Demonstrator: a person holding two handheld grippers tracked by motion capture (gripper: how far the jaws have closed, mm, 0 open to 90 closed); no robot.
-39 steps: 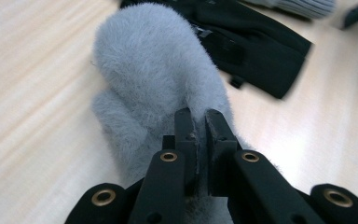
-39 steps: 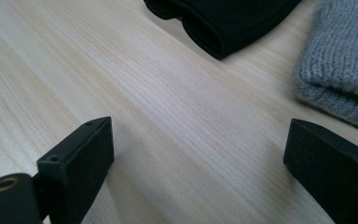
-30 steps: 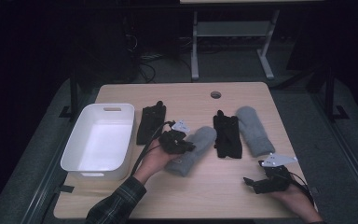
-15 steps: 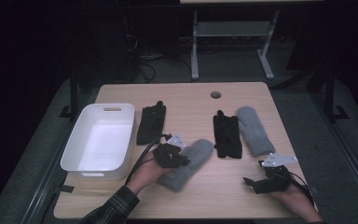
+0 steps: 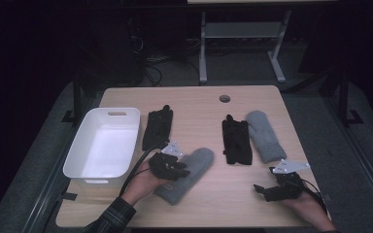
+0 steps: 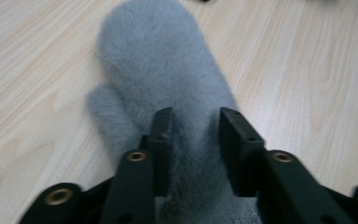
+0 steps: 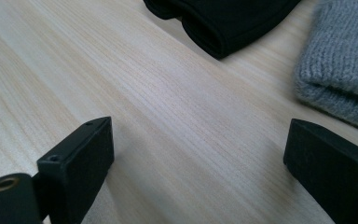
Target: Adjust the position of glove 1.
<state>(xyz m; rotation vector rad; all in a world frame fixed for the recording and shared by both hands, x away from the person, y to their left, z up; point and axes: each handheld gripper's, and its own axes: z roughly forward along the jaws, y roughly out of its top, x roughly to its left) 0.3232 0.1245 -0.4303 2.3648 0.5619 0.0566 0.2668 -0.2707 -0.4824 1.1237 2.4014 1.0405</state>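
White plastic comes first at the left of the high view: an open bin (image 5: 102, 145) sits at the counter's (image 5: 199, 104) left edge, with bare pale wood around it. Just right of the bin lies a black glove (image 5: 157, 127), fingers toward the top of the frame. Below that glove, in the lower-left part of the high view, a hand in a plaid sleeve holds the left tongs (image 5: 176, 170) over the cuff end of a fuzzy grey mitten (image 5: 192, 172), which lies slantwise on the counter with its rounded tip toward the upper right. In the left gripper view the mitten (image 6: 163, 88) runs up the middle of the frame, thumb to the left, and its cuff passes between the two black jaws; the left tongs (image 6: 193, 140) have just been opening, and the jaws now stand part-way apart with the fleece between them, the pads no longer squeezing it. Right of centre in the high view a second black glove (image 5: 236, 141) lies beside a knitted grey mitten (image 5: 264, 136), the two touching along their length. At the lower right, the other hand rests the right tongs (image 5: 263, 190) on bare wood near the counter's front edge, well apart from the clothing. The right gripper view shows the right tongs (image 7: 200, 154) wide open over empty wood grain, with the black glove's cuff (image 7: 223, 23) at the top and the knitted mitten's edge (image 7: 340, 65) at the upper right.
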